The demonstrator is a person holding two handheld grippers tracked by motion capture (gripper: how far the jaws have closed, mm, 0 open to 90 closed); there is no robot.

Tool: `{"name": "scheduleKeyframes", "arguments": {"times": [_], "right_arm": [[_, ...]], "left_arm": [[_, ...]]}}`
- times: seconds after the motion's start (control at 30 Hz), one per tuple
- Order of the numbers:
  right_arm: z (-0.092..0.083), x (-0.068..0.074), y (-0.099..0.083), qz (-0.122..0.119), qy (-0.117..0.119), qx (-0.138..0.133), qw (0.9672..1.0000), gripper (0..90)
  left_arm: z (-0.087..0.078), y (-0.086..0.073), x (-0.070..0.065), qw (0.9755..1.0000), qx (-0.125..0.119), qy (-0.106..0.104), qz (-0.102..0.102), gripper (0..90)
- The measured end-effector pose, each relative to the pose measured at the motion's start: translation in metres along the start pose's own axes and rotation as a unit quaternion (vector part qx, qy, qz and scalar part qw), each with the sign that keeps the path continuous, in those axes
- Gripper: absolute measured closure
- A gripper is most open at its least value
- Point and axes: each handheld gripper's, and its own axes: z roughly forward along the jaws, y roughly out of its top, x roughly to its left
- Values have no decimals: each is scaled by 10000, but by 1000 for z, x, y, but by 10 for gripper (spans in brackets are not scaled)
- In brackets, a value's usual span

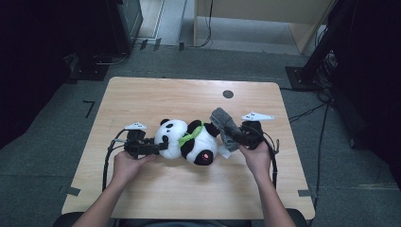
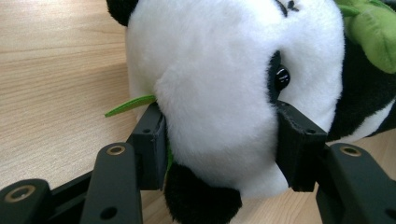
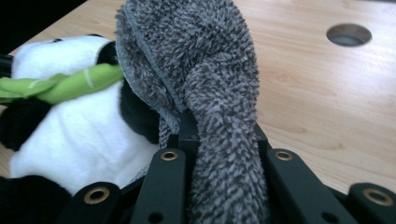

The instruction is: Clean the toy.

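Note:
A black and white plush panda with a green scarf lies on its side in the middle of the wooden table. My left gripper is shut on the panda's head, its two black pads pressing into the fur on either side. My right gripper is shut on a grey fuzzy cloth, which stands up and folds over the jaws right beside the panda's body. In the high view the grey cloth hangs against the panda's right end.
A round cable hole sits in the table near its far edge, also seen as a hole in the right gripper view. Bare wood surrounds the toy. Dark equipment and cables stand on the floor beyond the table.

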Motion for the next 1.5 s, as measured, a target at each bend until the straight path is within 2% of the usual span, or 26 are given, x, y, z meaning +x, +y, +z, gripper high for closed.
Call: {"name": "scheduleKeyframes", "arguments": {"times": [0.07,0.17,0.33,0.5,0.73,0.83,0.9,1.03,1.17,1.33,1.5], "right_arm": [[-1,-6,0,116,-11,35,9999,775],[-4,-13,0,190,-160,124,9996,776],[-14,-14,9,285,-119,-176,9994,775],[-18,1,22,65,18,-324,9995,775],[-18,31,35,-315,282,-363,9984,774],[-11,41,33,-457,386,-231,9979,773],[-2,43,28,-485,416,-70,9979,771],[8,36,19,-510,292,-6,9983,772],[9,21,15,-185,308,34,9993,774],[9,14,11,-145,260,133,9995,773],[10,-2,0,150,176,306,9993,775]], "left_arm": [[0,-1,0,10000,-8,-5,-16,440],[0,-1,0,10000,-17,-6,-9,439],[0,-2,1,10000,-28,-5,-1,437],[-1,-3,-1,10000,-43,12,44,429],[0,-5,0,9999,-100,5,57,429],[0,-5,0,9999,-108,3,58,429],[0,-5,0,9999,-121,-15,33,431],[1,-3,1,9999,-123,-22,0,434],[2,-2,1,9999,-123,-40,-34,437],[1,-2,2,9999,-117,-44,-66,435],[1,-2,2,9999,-122,-24,-72,435]]}}
